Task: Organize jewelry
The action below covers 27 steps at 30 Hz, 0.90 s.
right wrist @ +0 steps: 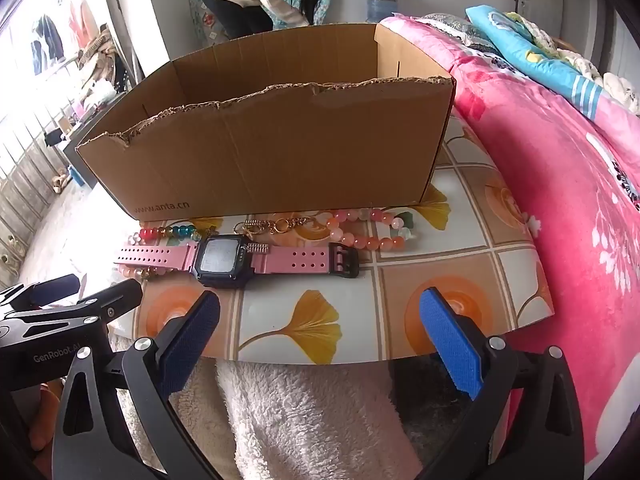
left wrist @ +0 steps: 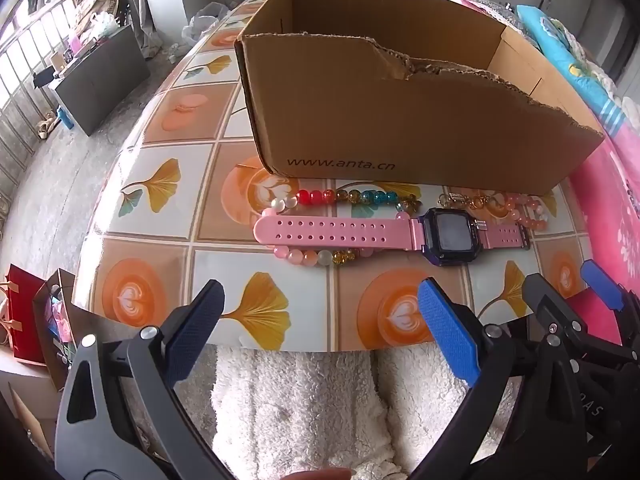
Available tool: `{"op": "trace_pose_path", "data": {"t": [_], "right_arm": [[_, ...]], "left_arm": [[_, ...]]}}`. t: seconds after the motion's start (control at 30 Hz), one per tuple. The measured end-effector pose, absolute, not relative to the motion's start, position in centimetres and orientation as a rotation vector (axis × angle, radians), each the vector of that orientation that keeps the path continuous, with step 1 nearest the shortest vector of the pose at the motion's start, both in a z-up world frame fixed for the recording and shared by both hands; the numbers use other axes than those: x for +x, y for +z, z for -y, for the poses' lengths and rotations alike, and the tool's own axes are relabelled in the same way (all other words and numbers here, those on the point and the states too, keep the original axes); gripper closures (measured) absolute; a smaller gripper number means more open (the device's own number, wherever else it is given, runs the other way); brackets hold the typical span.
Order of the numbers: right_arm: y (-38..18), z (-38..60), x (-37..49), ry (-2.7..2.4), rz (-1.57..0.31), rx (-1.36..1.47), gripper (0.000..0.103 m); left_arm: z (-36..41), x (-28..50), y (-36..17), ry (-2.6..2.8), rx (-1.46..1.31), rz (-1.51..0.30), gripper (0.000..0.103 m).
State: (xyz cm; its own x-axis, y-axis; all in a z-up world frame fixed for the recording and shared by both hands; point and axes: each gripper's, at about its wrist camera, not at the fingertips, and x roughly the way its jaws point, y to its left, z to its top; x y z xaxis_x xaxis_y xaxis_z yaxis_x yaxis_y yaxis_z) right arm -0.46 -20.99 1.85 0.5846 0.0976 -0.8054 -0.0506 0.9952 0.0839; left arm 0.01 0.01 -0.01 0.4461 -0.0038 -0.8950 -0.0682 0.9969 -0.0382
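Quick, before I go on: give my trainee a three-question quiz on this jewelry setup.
1. True or false: the pink watch already lies inside the cardboard box.
2. What lies partly under the watch's long strap? A) multicoloured bead bracelet B) a ring C) a comb
3. How do the left gripper and right gripper stand?

Key: 1. False, it lies on the table in front of the box. 2. A. 3. Both open, holding nothing.
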Motion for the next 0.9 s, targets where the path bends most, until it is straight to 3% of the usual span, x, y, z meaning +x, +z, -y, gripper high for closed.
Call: {"op": "trace_pose_path", "data": {"t": [0.9], "right_arm": [[2.02,20.69,-0.19,0.083,-0.947,0.046,0.005]], "left_arm": [[-0.03,0.01,-0.02,0.036,-0.080,-1.113,0.009]]}}
